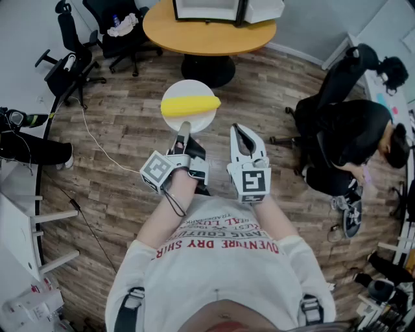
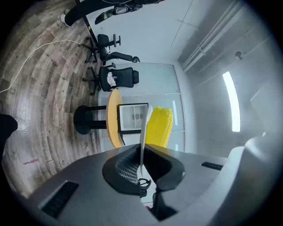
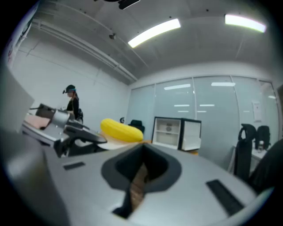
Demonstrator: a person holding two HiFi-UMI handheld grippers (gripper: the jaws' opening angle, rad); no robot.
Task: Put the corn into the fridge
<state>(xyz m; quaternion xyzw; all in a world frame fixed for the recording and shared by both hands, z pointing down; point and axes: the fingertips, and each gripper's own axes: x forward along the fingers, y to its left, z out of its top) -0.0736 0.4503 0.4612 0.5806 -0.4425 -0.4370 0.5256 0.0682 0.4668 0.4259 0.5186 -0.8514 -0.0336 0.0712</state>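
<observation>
A yellow corn cob (image 1: 190,105) lies on a round white plate (image 1: 194,124) held out level above the wooden floor. My left gripper (image 1: 183,131) is shut on the plate's near rim. In the left gripper view the plate's edge (image 2: 143,132) runs between the jaws, with the corn (image 2: 159,127) beyond it. My right gripper (image 1: 242,134) hangs beside the plate on its right, shut and holding nothing. A small white fridge (image 1: 214,9) stands with its door open on the round wooden table (image 1: 207,37) ahead. The right gripper view shows the fridge (image 3: 177,132) and the corn (image 3: 121,129).
Black office chairs (image 1: 78,55) stand at the left of the table, and a white cable (image 1: 97,142) trails over the floor. A person in black (image 1: 353,139) sits at the right by a desk. The table's dark base (image 1: 207,70) lies just past the plate.
</observation>
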